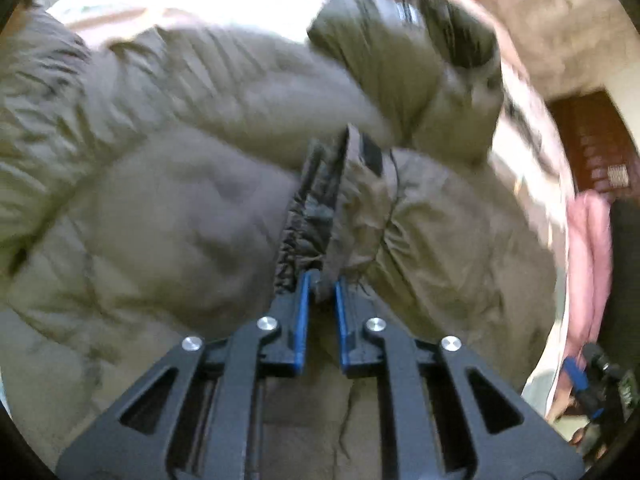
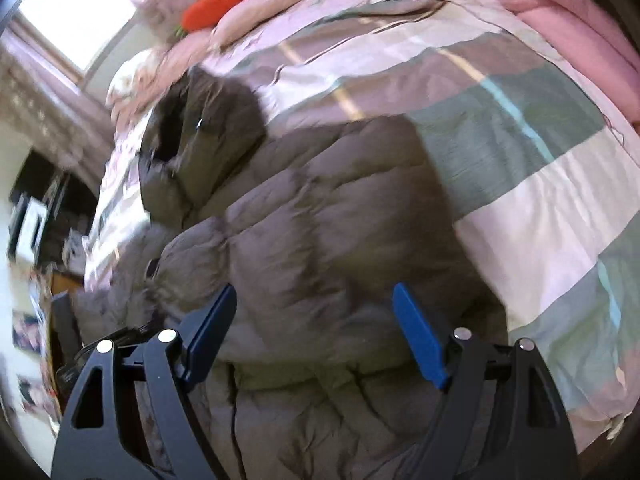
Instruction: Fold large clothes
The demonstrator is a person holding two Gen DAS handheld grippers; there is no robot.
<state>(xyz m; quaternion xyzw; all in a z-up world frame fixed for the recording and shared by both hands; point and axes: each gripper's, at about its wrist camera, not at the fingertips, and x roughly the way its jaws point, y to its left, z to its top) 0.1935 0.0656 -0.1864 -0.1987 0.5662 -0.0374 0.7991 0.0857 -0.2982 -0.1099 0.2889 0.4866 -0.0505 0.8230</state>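
The left gripper [image 1: 320, 280] is clamped on the dark elastic cuff [image 1: 304, 220] of the sleeve [image 1: 420, 208] of a puffy grey-brown jacket [image 2: 320, 240], while the right gripper [image 2: 314, 300] hangs over the jacket's body with its fingers spread wide and nothing between them. The jacket lies on a striped bedspread [image 2: 520, 160], its hood [image 2: 192, 136] toward ten o'clock in the right wrist view and an orange pillow [image 2: 228, 0] beyond at eleven. Judging from this, folding has barely begun: one sleeve is being drawn across, and the body and hood look unfolded.
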